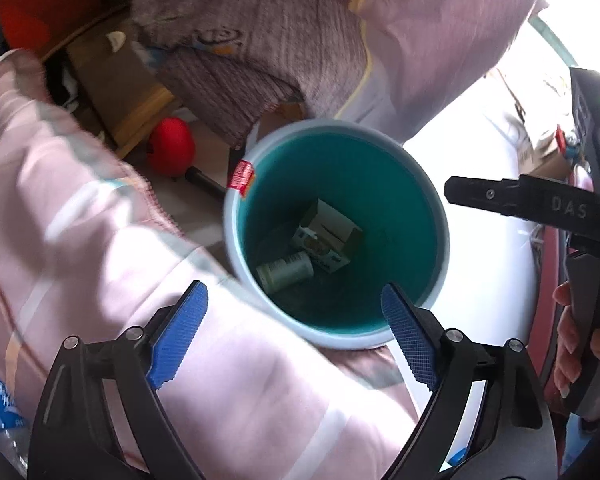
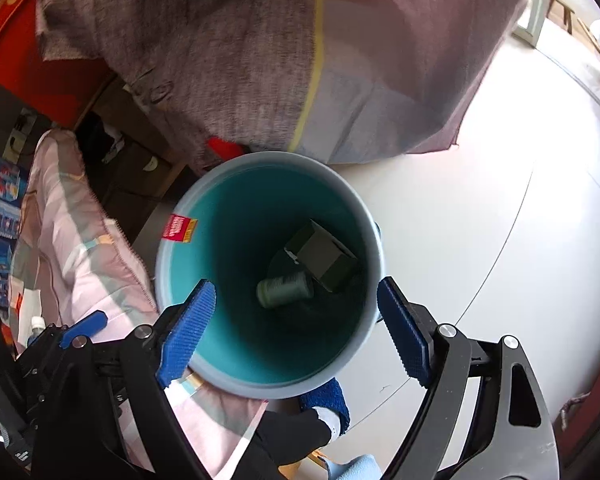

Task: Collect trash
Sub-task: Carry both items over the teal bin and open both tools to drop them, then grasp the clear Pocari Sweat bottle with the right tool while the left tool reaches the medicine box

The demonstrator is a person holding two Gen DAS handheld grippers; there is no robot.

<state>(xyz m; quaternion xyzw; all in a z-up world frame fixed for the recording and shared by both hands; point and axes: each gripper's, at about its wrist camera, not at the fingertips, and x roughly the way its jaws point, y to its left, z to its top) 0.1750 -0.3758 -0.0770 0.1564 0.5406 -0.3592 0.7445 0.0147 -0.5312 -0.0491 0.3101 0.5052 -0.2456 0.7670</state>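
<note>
Bin (image 1: 432, 216) base dim, small bottle (image 1: 286, 271) and carton (image 1: 328, 236) labels unreadable | pink quilt (image 1: 80, 240) crowds white floor (image 2: 480, 240) | left hand-held gripper (image 1: 296, 336) and right hand-held gripper (image 2: 296, 328) both wide, empty

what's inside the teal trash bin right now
At the bottom of the trash bin lie two things: a small cardboard box and a pale cylindrical bottle on its side beside it. Anything beneath them is hidden. Both open grippers hold nothing.
</note>
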